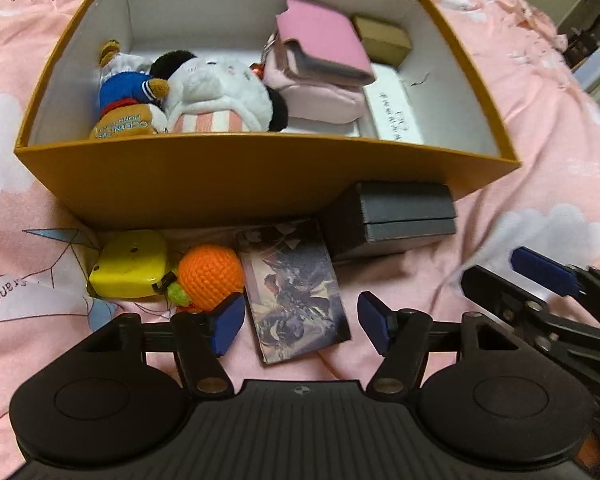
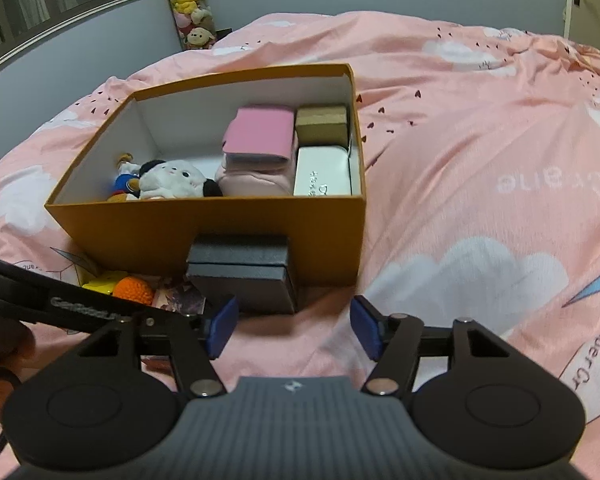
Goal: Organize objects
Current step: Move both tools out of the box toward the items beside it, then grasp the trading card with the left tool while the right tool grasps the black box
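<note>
An open orange box (image 1: 236,176) (image 2: 260,216) on the bed holds two plush toys (image 1: 216,92), a pink wallet (image 1: 324,40) on a pink pouch, a brown box (image 1: 382,38) and a white case (image 1: 392,108). In front of it lie a yellow toy (image 1: 130,264), an orange crocheted ball (image 1: 210,276), a picture card pack (image 1: 296,292) and a dark grey box (image 1: 396,216) (image 2: 240,276). My left gripper (image 1: 302,324) is open and empty, its fingers either side of the card pack's near end. My right gripper (image 2: 292,326) is open and empty, just short of the grey box.
The pink cloud-print duvet (image 2: 480,160) covers the whole bed, with folds around the box. A hanging stack of plush toys (image 2: 188,0) is on the far wall. The right gripper's fingers (image 1: 544,268) show at the right edge of the left wrist view.
</note>
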{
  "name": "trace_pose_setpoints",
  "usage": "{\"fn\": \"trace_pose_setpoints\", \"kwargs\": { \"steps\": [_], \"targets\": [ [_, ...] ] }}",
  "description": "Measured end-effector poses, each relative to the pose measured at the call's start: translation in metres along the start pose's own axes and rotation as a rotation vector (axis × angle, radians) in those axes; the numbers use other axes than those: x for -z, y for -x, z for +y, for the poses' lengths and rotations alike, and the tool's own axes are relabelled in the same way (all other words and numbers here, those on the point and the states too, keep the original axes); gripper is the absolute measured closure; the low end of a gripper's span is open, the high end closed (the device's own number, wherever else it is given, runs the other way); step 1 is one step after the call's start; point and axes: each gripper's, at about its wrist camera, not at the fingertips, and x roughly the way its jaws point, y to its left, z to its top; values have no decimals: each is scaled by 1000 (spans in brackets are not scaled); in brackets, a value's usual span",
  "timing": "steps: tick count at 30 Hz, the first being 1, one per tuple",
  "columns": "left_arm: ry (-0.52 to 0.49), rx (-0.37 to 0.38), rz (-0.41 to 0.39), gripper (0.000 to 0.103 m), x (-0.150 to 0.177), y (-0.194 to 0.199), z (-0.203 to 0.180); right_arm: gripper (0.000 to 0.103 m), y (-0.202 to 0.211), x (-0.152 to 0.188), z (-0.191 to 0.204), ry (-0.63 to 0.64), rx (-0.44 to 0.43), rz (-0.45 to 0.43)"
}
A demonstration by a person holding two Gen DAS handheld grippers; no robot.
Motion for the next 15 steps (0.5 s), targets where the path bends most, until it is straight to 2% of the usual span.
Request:
{"fn": "trace_pose_setpoints", "kwargs": {
  "steps": [8,15],
  "targets": [
    [3,-46,37,29,-3,-20,-6,39,-5,4,-5,-17,-23,17],
    [36,-38,58,32,-6,-28,1,38,-7,5,-2,-8,-60,19]
  ]
}}
